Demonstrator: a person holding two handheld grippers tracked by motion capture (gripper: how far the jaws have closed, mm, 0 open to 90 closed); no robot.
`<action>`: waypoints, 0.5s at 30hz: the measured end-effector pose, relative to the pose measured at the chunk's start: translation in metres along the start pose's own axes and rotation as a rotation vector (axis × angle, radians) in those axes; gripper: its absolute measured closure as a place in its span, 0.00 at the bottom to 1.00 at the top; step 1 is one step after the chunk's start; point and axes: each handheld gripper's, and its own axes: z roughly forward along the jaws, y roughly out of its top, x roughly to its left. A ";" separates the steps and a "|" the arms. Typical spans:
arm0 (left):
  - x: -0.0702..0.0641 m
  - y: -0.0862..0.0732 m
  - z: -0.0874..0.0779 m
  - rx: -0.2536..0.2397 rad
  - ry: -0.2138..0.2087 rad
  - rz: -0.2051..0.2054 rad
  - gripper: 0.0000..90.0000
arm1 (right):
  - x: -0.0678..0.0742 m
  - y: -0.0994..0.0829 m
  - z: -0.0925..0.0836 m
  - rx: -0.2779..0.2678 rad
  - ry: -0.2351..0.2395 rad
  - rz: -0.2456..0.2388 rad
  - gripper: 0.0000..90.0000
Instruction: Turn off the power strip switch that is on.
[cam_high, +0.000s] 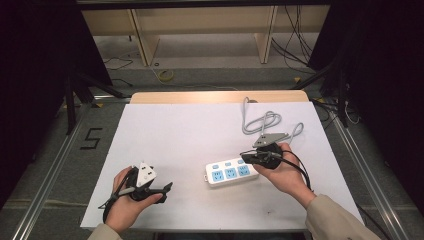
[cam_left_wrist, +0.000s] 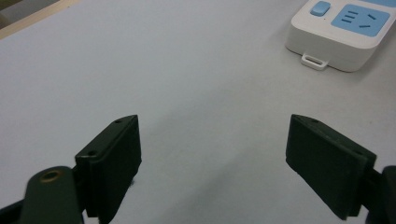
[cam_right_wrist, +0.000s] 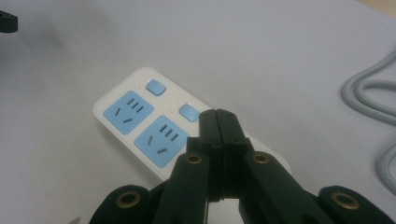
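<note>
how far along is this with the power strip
Nothing looks done yet: the white power strip lies flat on the table, its grey cable loosely coiled behind. In hand: the right gripper, jaws shut, hovers over the strip's blue switch buttons, perhaps about to press one. The left gripper waits open, apart from the strip.

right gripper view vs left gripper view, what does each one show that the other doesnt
Right gripper view alone: the shut right gripper poised over the power strip, two of its blue switches, and loops of grey cable at the right.

Left gripper view alone: the open left gripper with bare white table between its jaws, and the strip's end with a small hanging tab.

Both: the white strip with blue sockets on the white table.
</note>
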 end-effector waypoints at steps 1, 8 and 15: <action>0.000 0.000 0.000 0.000 0.001 0.000 0.20 | 0.000 0.001 0.001 0.001 0.001 0.000 1.00; 0.000 0.000 0.000 0.001 0.000 0.000 0.20 | 0.000 0.003 0.005 0.009 0.004 -0.002 1.00; 0.000 0.000 0.000 0.002 -0.001 0.004 0.20 | 0.001 0.005 0.010 0.019 0.011 -0.001 1.00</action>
